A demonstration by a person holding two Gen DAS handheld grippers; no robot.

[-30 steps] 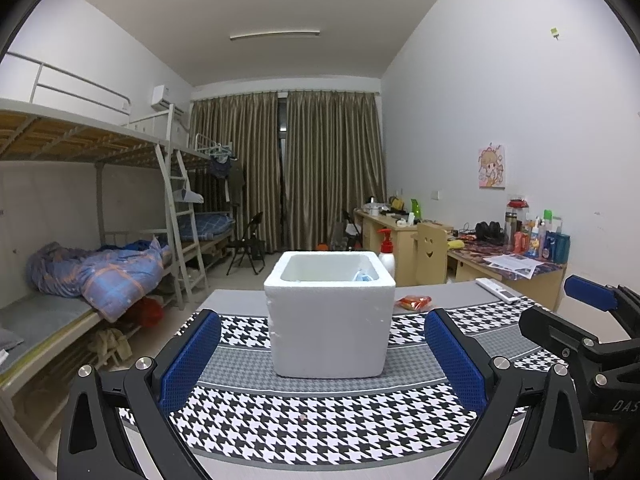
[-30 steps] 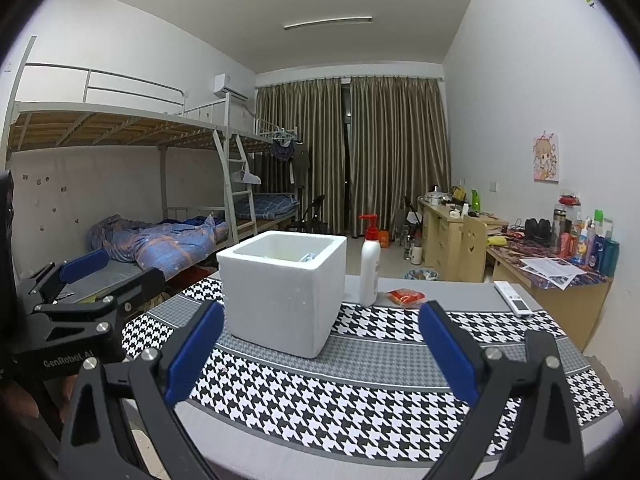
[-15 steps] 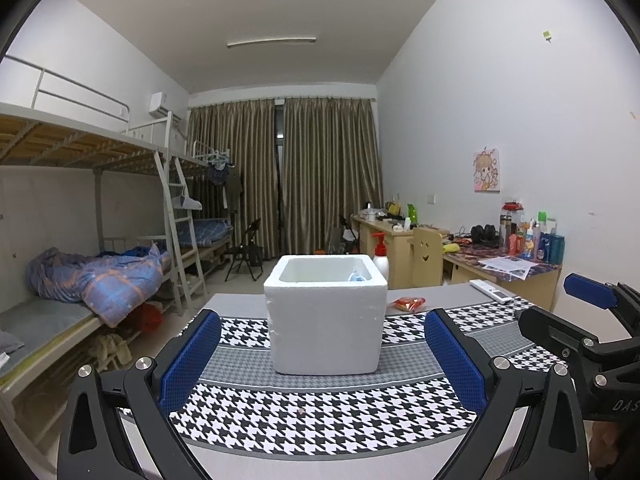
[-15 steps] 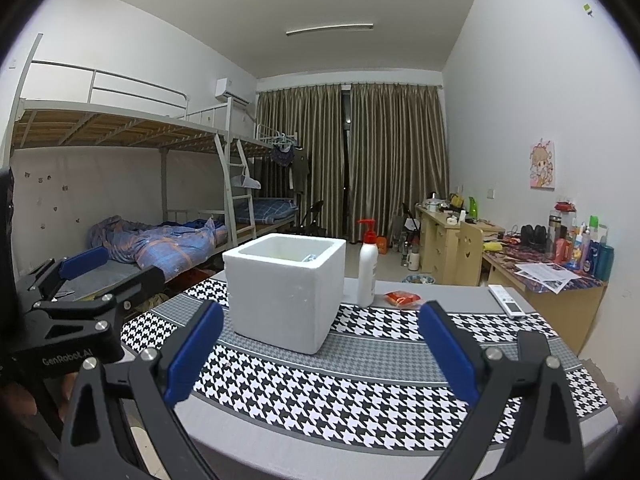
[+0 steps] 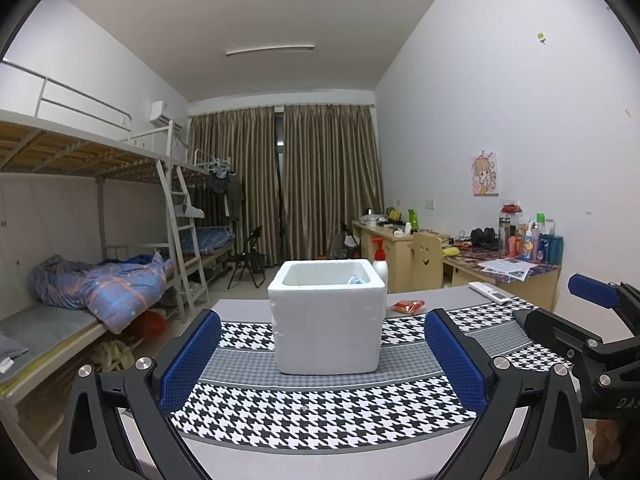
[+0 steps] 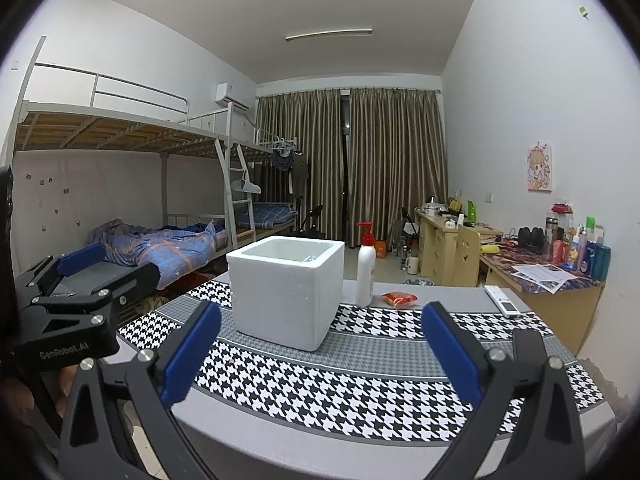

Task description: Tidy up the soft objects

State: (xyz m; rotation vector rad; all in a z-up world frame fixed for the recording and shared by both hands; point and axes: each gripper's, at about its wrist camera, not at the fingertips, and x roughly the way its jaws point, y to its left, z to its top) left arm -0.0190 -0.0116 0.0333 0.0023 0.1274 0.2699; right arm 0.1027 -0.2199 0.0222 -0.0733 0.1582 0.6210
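Observation:
A white foam box (image 5: 326, 316) (image 6: 286, 288) stands in the middle of the table with the houndstooth cloth (image 5: 320, 408) (image 6: 360, 384). A bit of something light blue (image 5: 356, 280) shows inside the box by its right wall. A small red-orange packet (image 5: 408, 306) (image 6: 398, 299) lies behind the box to the right. My left gripper (image 5: 323, 360) is open in front of the box, nothing between its blue pads. My right gripper (image 6: 320, 356) is open too, near the table's front edge, holding nothing. Each gripper shows at the edge of the other's view.
A white pump bottle with a red top (image 6: 366, 270) (image 5: 380, 264) stands just behind the box. A white remote (image 6: 502, 300) (image 5: 490, 293) lies at the far right of the table. Bunk beds (image 5: 80, 280) fill the left; desks with bottles (image 6: 560, 256) line the right wall.
Both grippers have pulled back and risen a little, so the box looks smaller and more of the near cloth shows. Both stayed open and held nothing.

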